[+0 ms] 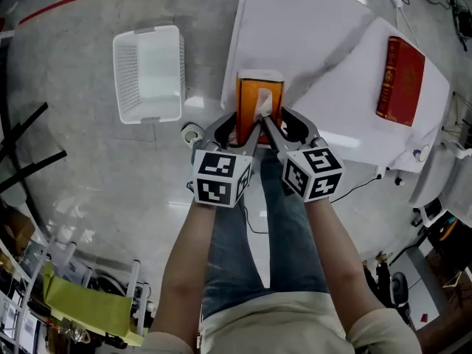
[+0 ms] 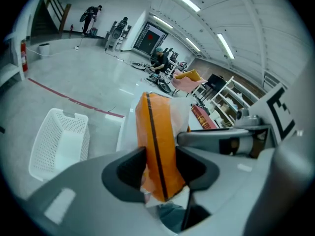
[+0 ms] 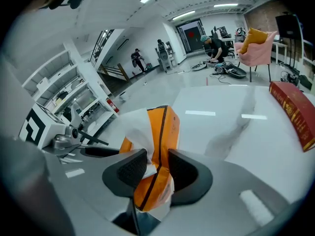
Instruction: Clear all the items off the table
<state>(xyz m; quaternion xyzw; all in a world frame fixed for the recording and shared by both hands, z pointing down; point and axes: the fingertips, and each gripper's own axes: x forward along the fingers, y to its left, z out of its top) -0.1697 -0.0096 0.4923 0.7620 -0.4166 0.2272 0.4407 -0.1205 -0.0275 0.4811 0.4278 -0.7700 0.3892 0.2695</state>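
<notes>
An orange tissue pack (image 1: 253, 98) with a white tissue sticking out of its top hangs over the near edge of the white table (image 1: 310, 28). Both grippers hold it side by side. My left gripper (image 1: 239, 126) is shut on the pack's left end, which shows orange with a dark seam (image 2: 156, 146) between the dark pads. My right gripper (image 1: 276, 126) is shut on the right end (image 3: 160, 136), pinching some of the white tissue too. A dark red book (image 1: 400, 80) lies on the table's far right.
A white mesh basket (image 1: 147, 72) stands on the grey floor left of the table, also seen in the left gripper view (image 2: 59, 141). The red book (image 3: 295, 112) lies right of the pack. Cables and shelving sit at the room's edges; people work far off.
</notes>
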